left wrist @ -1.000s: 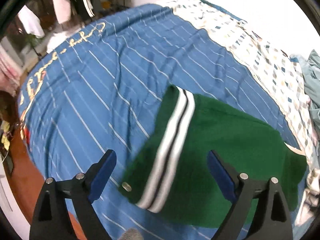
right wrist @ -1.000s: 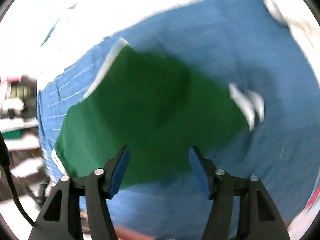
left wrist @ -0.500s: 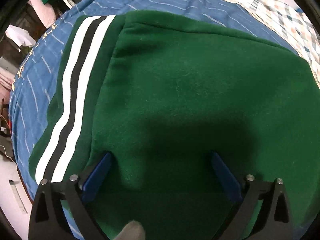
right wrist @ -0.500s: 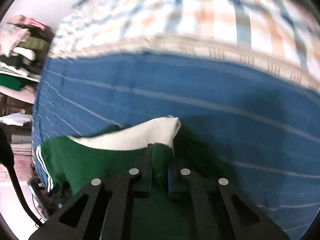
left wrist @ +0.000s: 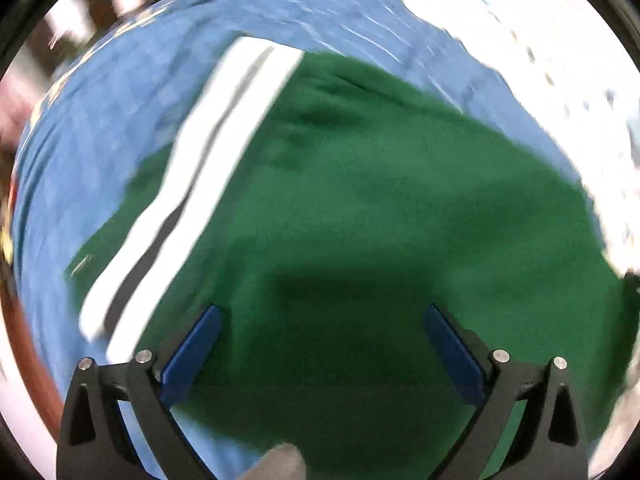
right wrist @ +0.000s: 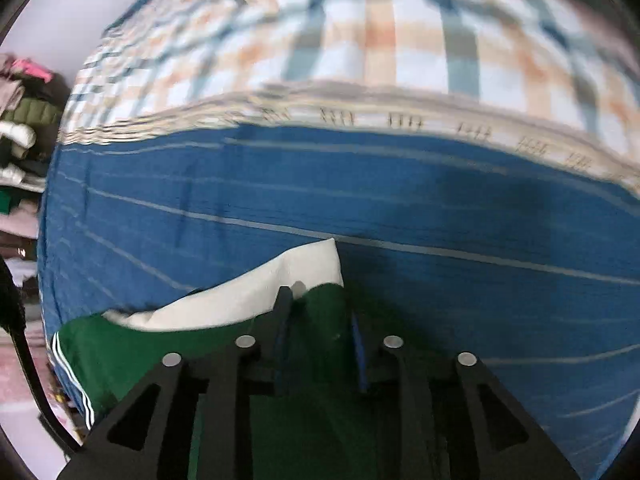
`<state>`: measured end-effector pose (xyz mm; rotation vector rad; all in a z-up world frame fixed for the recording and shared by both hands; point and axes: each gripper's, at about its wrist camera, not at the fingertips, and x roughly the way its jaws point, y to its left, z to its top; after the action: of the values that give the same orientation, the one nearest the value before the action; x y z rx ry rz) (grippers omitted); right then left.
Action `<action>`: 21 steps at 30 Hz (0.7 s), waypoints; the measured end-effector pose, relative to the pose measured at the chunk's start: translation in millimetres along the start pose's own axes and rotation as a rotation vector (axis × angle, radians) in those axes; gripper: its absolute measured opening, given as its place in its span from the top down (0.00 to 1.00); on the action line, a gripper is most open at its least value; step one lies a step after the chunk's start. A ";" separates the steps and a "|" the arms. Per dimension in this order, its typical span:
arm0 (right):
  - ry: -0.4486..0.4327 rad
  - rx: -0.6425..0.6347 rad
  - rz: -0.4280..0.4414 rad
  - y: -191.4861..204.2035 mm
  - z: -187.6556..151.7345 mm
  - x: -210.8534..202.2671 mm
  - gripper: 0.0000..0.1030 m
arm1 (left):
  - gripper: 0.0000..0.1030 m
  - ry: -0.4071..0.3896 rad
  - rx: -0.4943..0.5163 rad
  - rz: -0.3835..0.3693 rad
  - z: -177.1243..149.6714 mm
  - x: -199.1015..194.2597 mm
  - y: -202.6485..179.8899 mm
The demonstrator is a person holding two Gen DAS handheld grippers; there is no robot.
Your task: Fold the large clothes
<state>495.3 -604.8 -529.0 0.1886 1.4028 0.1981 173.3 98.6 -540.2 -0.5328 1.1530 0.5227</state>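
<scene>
A green garment [left wrist: 360, 208] with a white and black striped band [left wrist: 192, 184] lies folded on the blue striped bedspread [left wrist: 100, 128]. My left gripper [left wrist: 320, 332] is open and hovers just above the green cloth. In the right wrist view my right gripper [right wrist: 320, 312] has its jaws slightly parted around a fold of the green garment [right wrist: 320, 304] at its corner, by its white collar edge [right wrist: 256, 292]. The cloth still sits between the pads.
A checked white, orange and blue bed sheet [right wrist: 400, 40] lies beyond the bedspread [right wrist: 440, 200]. Piled clothes on shelves [right wrist: 20, 128] stand at the left. The bed's side edge with the floor [left wrist: 24, 360] shows at the lower left of the left wrist view.
My left gripper has lifted slightly back from the green cloth; the view is blurred with motion. My right gripper's jaws have parted a little around the corner they pinched half a second ago.
</scene>
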 end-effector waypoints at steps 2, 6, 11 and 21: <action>-0.032 -0.045 0.006 12.0 -14.0 -26.5 0.61 | 0.00 0.003 -0.122 -0.021 -12.4 -27.1 27.5; 0.000 -0.066 0.101 31.7 -51.0 -51.8 0.61 | 0.00 0.064 -0.331 -0.031 -48.3 -42.1 72.3; 0.157 -0.051 0.204 47.0 -92.3 -2.7 0.61 | 0.00 0.080 -0.544 -0.210 -62.1 -1.3 102.4; 0.276 0.001 0.086 63.8 -93.6 56.7 0.61 | 0.00 -0.056 -0.528 -0.155 -21.4 28.0 86.1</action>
<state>410.0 -527.6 -582.3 0.2286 1.6698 0.3034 112.5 153.8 -583.8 -1.0464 0.9069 0.7061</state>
